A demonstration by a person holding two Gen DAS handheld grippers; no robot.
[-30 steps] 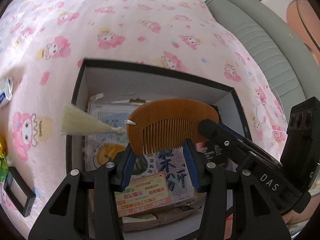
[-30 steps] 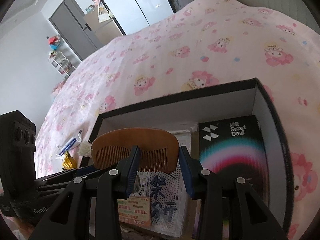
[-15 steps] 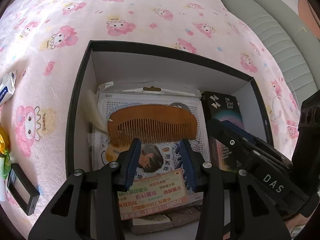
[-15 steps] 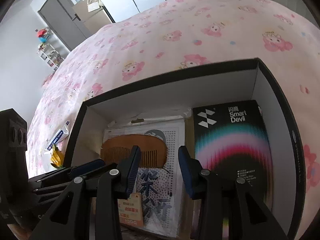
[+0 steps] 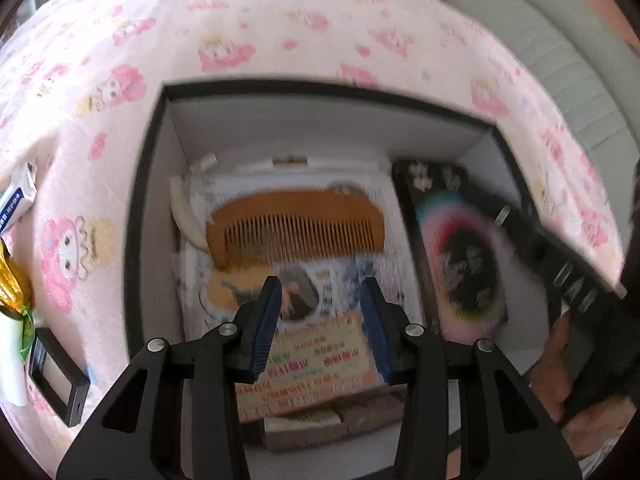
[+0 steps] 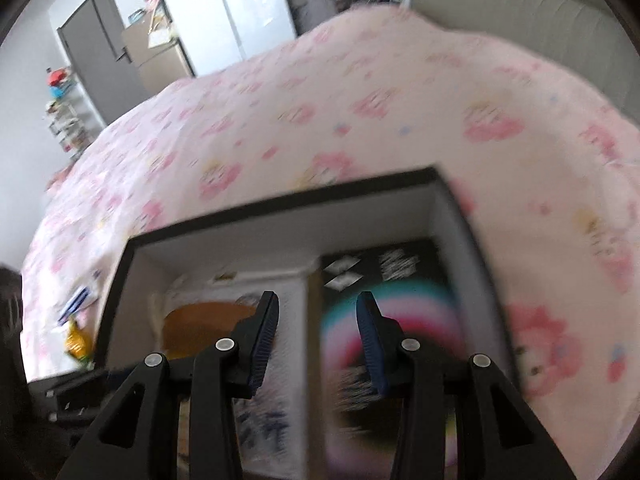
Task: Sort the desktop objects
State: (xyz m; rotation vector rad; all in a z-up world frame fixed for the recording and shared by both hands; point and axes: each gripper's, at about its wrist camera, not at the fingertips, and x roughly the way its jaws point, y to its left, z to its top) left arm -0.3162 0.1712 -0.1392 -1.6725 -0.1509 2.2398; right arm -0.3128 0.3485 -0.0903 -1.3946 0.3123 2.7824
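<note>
I look down into the black-rimmed box (image 5: 140, 216) sitting on the pink patterned bedcover (image 5: 280, 32). Its white walls stand on all four sides. The wooden comb (image 5: 296, 228) lies flat inside, toward the far left corner, teeth facing me, resting on a printed packet (image 5: 320, 336), with its pale tassel (image 5: 182, 216) curled against the left wall. A black carton with a rainbow ring (image 5: 460, 264) fills the strip along the right wall, so the only free room is above the contents.

My left gripper (image 5: 324, 320) points steeply down over the middle of the box. Its jaws have just been closing a little and now stand apart with nothing between them, the comb lying clear beyond the tips.

My right gripper (image 6: 316, 336) hangs tilted over the seam between packet and carton, jaws likewise parted and empty. Both views are smeared.

Outside the left wall lie a gold wrapper (image 5: 10, 284) and a small black frame (image 5: 60, 380).
</note>
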